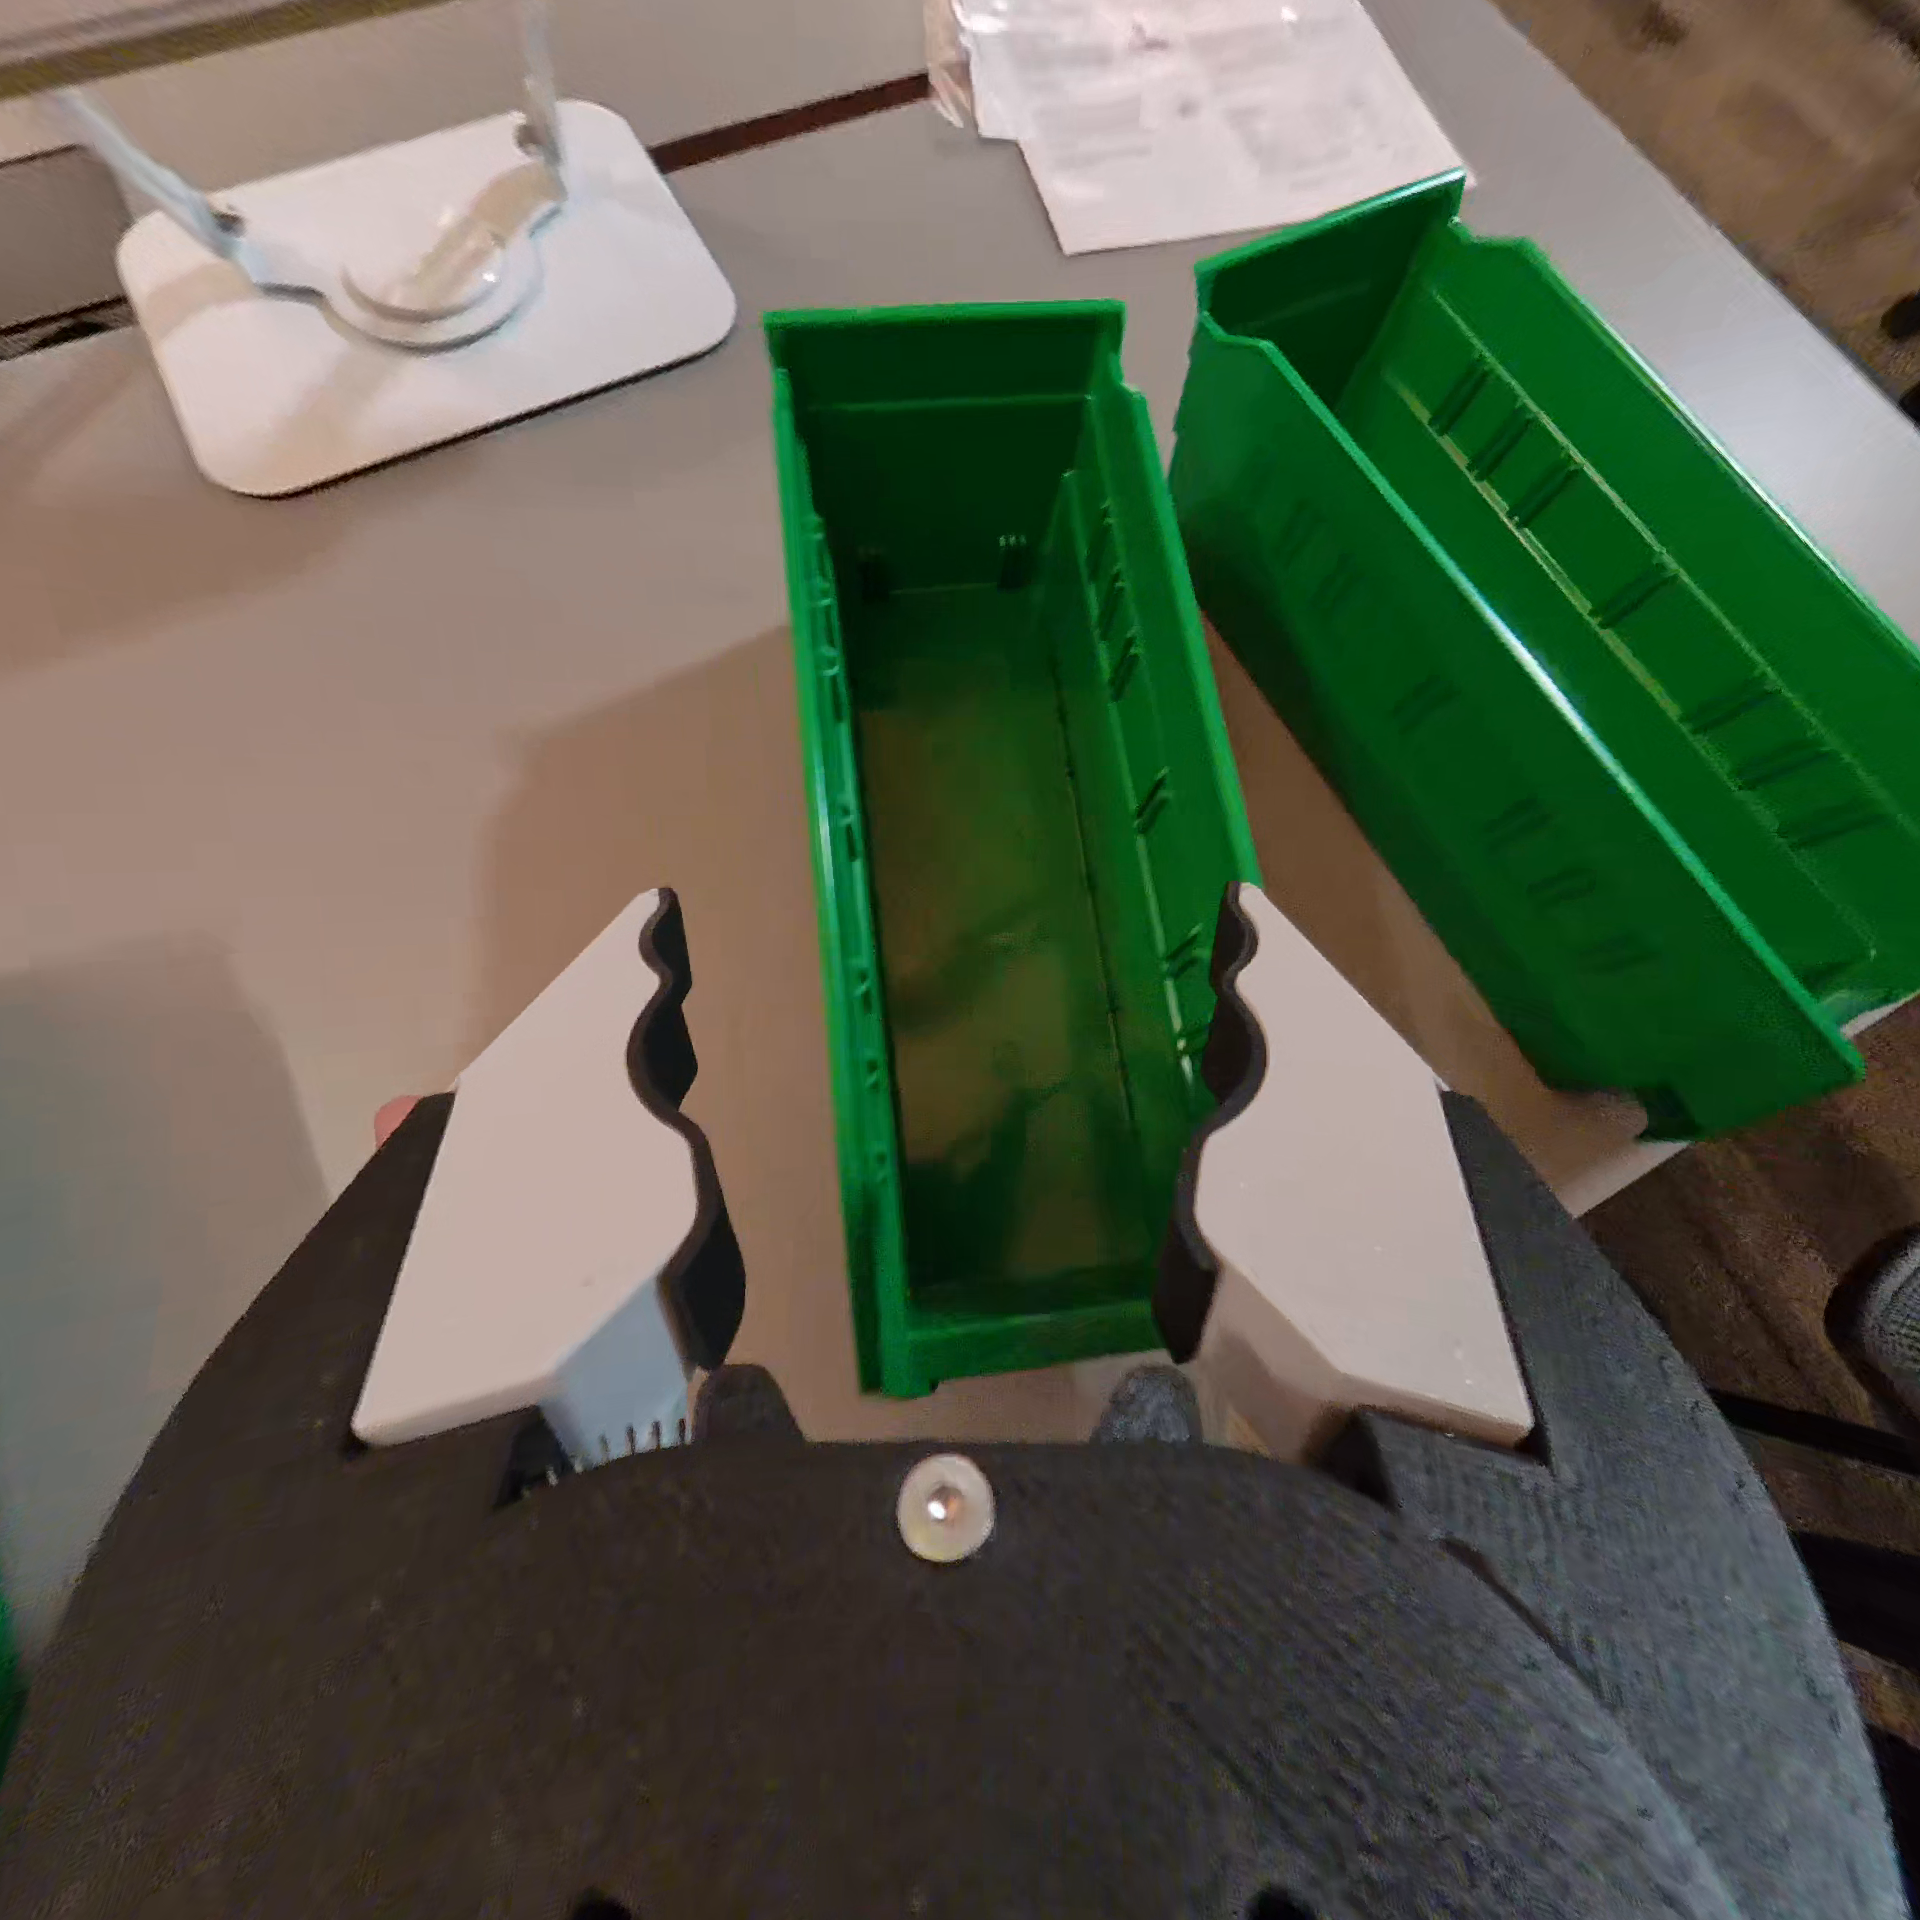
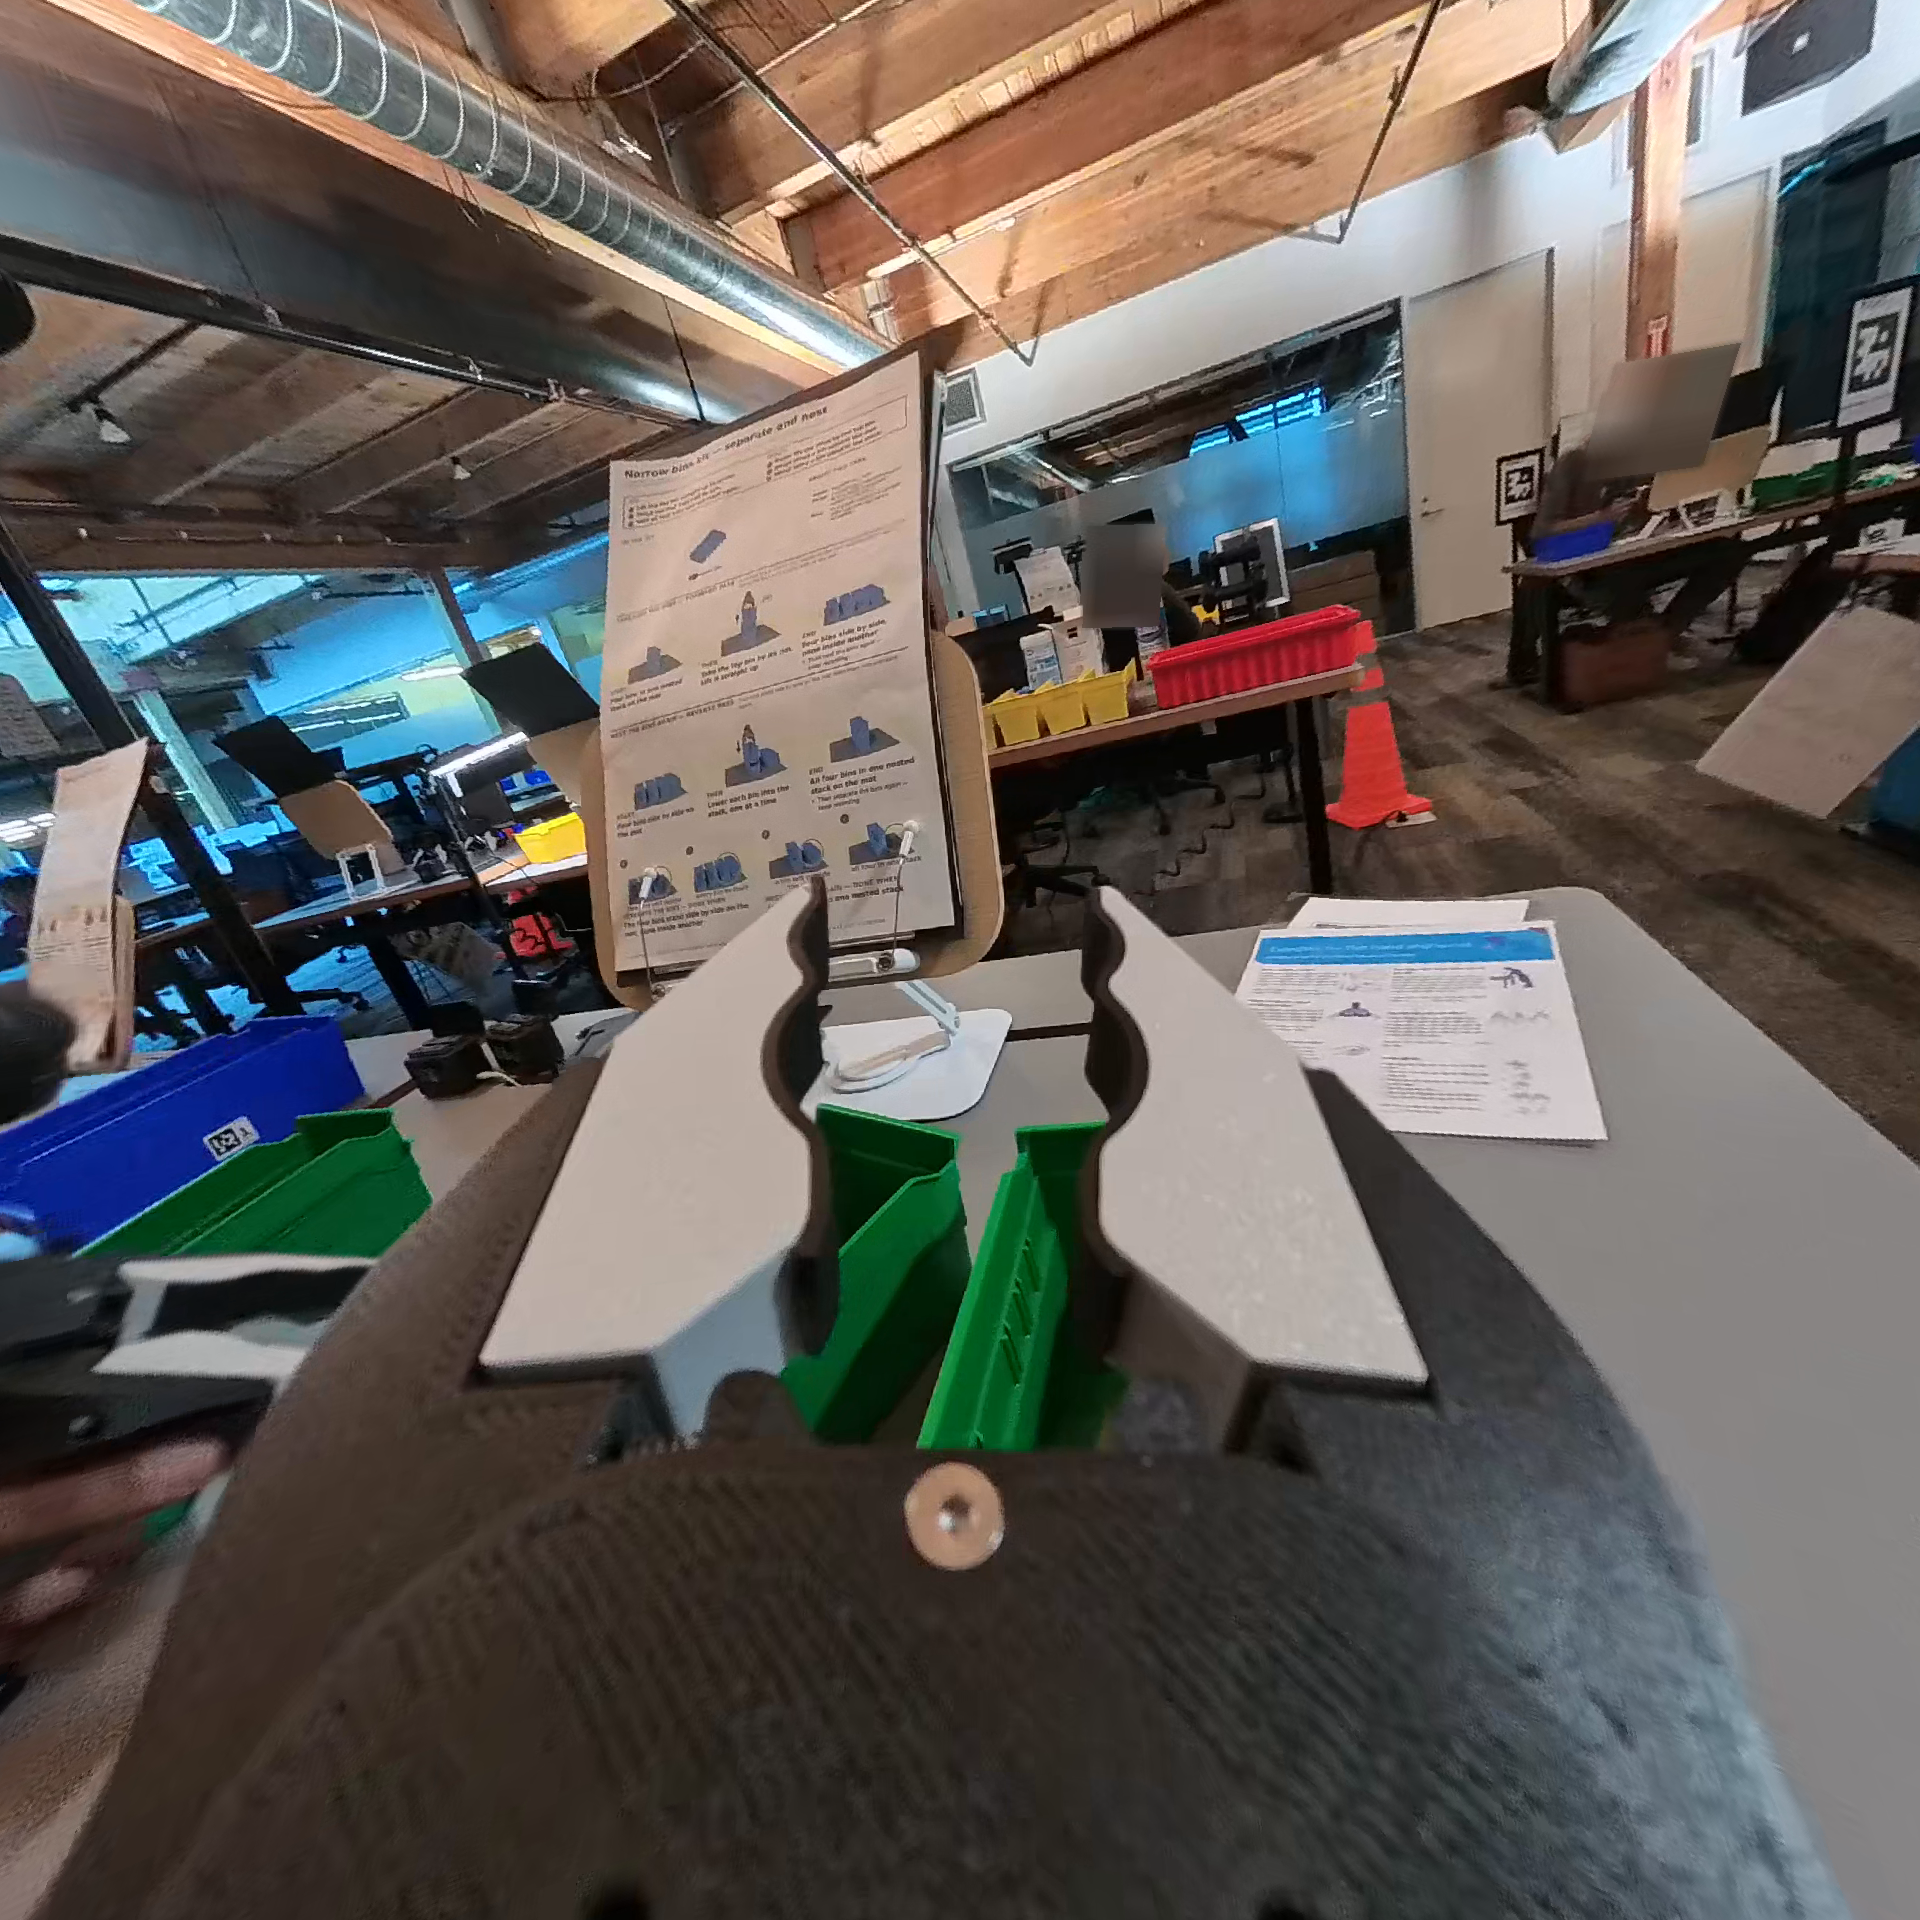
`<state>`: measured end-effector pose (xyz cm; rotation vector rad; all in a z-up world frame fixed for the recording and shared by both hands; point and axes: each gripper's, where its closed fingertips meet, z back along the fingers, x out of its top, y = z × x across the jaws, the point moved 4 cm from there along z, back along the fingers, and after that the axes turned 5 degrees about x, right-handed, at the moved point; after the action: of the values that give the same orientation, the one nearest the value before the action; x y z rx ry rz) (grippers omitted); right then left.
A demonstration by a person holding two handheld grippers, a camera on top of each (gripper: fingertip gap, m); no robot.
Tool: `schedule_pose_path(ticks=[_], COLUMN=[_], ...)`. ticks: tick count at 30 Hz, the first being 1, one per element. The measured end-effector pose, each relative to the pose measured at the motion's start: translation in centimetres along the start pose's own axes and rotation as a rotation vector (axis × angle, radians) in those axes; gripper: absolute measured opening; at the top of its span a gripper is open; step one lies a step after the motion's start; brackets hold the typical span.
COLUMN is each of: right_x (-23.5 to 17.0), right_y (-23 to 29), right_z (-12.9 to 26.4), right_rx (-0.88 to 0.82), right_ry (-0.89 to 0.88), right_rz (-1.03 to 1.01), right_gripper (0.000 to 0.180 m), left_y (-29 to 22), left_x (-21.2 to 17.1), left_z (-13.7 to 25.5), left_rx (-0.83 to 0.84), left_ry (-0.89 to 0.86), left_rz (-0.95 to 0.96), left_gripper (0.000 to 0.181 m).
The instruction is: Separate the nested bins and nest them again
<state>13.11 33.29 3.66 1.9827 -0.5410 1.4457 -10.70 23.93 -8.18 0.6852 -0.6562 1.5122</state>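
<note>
Green bins are seen apart on the grey table (image 1: pixel 416 727): one bin (image 1: pixel 987 831) below the spread left gripper (image 1: pixel 951 925), another (image 1: pixel 1538 644) tilted beside it; the right gripper (image 2: pixel 951 914) is spread too.

Two long, narrow green plastic bins out on the grey tabletop, separated, open tops up. Nearer bin (image 1: pixel 987 935) upright and flat on its base, running straight away, glossy floor bare, ribbed slots along the inner walls. Second green bin (image 1: pixel 1538 665) just beside it on the right, angled off and tipped, one end out past the table edge. A third green bin (image 2: pixel 281 1195) farther left.
</note>
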Motion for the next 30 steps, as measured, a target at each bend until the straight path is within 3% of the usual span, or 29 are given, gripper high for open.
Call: schedule_pose_path(ticks=[4, 9, 12, 14, 17, 22, 26, 30], right_x=[0.5, 0.0, -0.6, -1.1, -1.5, -1.6, -2.7, -1.0], right_y=[0.0, 1.0, 1.7, 2.0, 1.9, 0.8, -1.2, -2.3], right_z=[0.1, -0.1, -0.5, -0.8, -0.9, -0.8, -0.3, 5.1], right_rx=[0.000, 0.029, 0.043, 0.051, 0.050, 0.045, 0.020, 0.002], right_ry=[-0.005, 0.017, 0.029, 0.046, 0.053, 0.076, 0.156, -0.129], right_rz=[0.026, 0.042, 0.055, 0.066, 0.061, 0.072, 0.142, 0.111], right_gripper=[0.047, 0.045, 0.044, 0.044, 0.043, 0.041, 0.042, 0.019], left_y=[2.0, 3.8, 2.7, 2.2, 1.7, 0.0, -2.1, -4.3], left_x=[-3.6, -6.9, -9.0, -10.2, -10.8, -11.3, -11.8, -12.5], left_z=[1.7, 2.7, 1.9, 1.1, 0.5, 1.0, 1.6, 2.1], left_rx=[-0.034, -0.040, -0.141, -0.135, -0.074, 0.039, 0.014, -0.057], left_ry=[-0.042, -0.173, -0.165, -0.156, -0.221, -0.266, -0.284, -0.306], left_rz=[0.078, 0.123, 0.124, 0.097, 0.021, -0.168, -0.193, -0.193], left_gripper=[0.104, 0.094, 0.087, 0.064, 0.003, 0.003, 0.006, 0.013])
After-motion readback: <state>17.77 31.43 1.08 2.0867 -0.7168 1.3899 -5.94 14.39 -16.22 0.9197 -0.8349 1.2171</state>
